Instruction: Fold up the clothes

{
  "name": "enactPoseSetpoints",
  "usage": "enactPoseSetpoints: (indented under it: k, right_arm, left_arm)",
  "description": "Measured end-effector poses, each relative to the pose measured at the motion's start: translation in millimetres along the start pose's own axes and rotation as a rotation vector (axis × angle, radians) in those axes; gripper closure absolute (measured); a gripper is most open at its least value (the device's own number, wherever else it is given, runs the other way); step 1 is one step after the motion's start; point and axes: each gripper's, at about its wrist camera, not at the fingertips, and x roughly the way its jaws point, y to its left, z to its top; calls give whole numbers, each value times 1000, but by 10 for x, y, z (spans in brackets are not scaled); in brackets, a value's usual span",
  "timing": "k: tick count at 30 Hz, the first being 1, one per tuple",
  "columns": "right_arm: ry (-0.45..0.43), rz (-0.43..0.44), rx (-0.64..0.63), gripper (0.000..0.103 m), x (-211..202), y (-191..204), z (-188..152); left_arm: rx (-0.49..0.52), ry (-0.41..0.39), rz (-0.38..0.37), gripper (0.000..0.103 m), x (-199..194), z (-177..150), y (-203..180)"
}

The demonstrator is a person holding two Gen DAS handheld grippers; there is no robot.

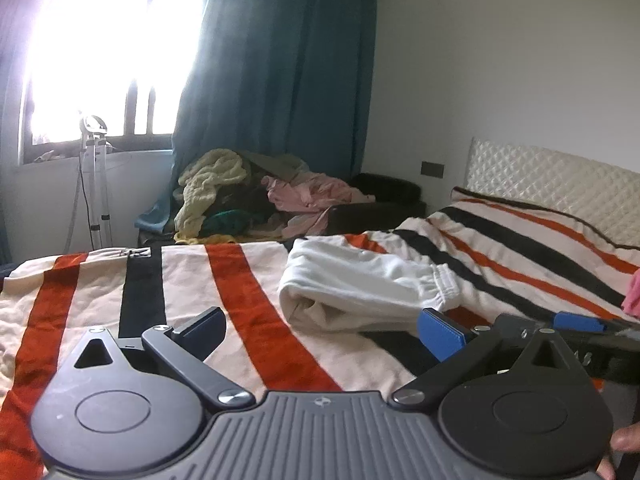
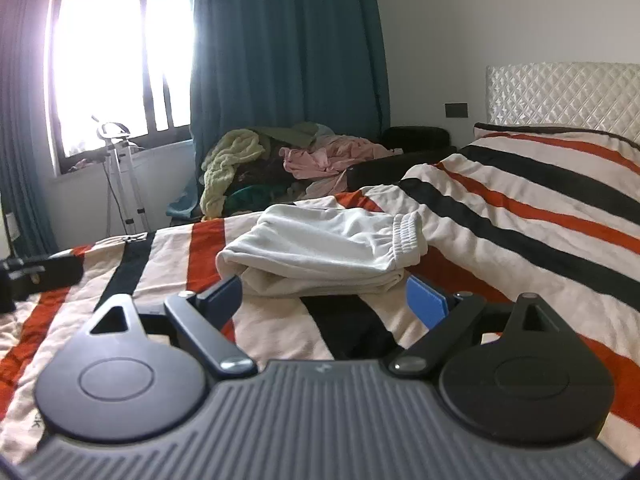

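Jaws apart on both tools, nothing gripped: left gripper [image 1: 322, 332] and right gripper [image 2: 324, 298] hang low over the cream blanket with orange and black stripes [image 2: 520, 208] covering the bed.

Folded white garment with elastic waistband [image 2: 324, 248] lies on the blanket, just ahead of the right gripper, off to the right of the left one. Doubled over in layers, edges roughly square, waistband at its right end. Looks finished, or near enough.

Heap of yellow, pink and dark clothes [image 2: 280, 160] beyond the bed, under the teal curtain [image 2: 288, 40]. Likely waiting its turn.
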Motion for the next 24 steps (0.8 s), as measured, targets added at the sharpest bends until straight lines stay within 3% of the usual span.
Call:
enactPoseSetpoints:
  k: [24]
  right_arm:
    - [11,-16,3,13,30,15,-11]
  left_arm:
    - [-7,11,-3,0,4,-59,-1]
